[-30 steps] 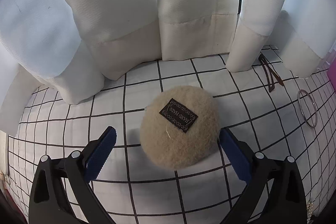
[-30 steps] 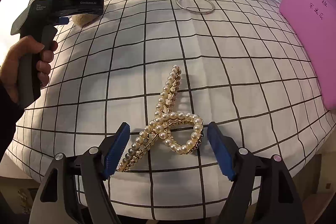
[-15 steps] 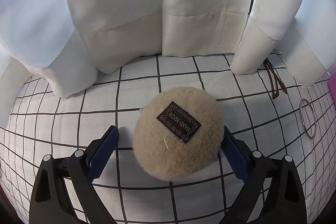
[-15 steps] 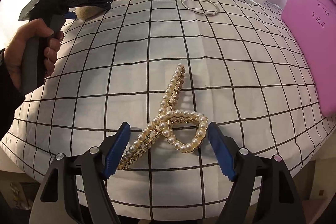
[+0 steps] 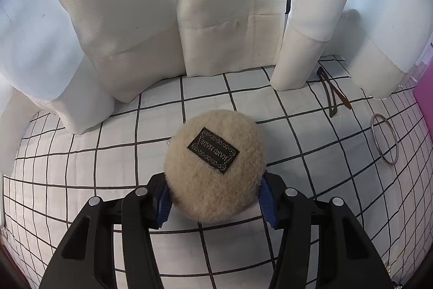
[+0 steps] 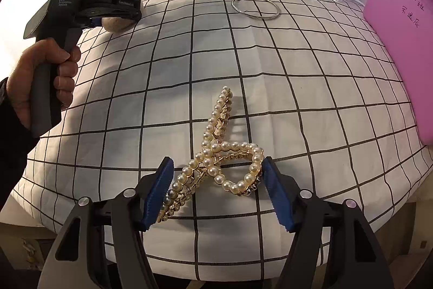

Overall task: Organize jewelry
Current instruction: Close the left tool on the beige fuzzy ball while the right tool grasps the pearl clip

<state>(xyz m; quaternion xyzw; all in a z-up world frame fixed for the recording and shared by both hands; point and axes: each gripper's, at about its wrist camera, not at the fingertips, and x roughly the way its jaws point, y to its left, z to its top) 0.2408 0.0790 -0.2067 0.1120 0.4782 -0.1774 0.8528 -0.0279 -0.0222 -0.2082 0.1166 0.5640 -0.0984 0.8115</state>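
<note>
A table draped in a white cloth with a black grid (image 6: 270,67) filled both wrist views, with pale hemmed curtains (image 5: 216,18) hanging along its far edge.

The left gripper (image 5: 215,201), held in a person's hand (image 6: 46,77), pointed steeply down at a round, fluffy beige hair accessory with a small black woven label (image 5: 215,167). Its jaws had just been closing, and the blue pads pressed into the fluff on both sides, so the puff was pinched while it sat on the cloth near the curtains. Squeezing across the widest part probably gave the soft pile something to hold against.

The right gripper (image 6: 216,190) hung over a gold hair claw clip studded with cream pearls (image 6: 222,153), which lay on its side near the front edge of the table. Its jaws had also just been closing. They were spread to either side of the clip's looped end. The right pad sat just beside the pearls, and contact could not be confirmed; the left pad was close to the clip's long arm.

A thin silver bangle (image 6: 255,6) and brown snap hair clips (image 5: 333,94) lay untouched further back. A pink box with handwritten characters (image 6: 400,39) stood at the right edge, likely the place for sorted pieces.
</note>
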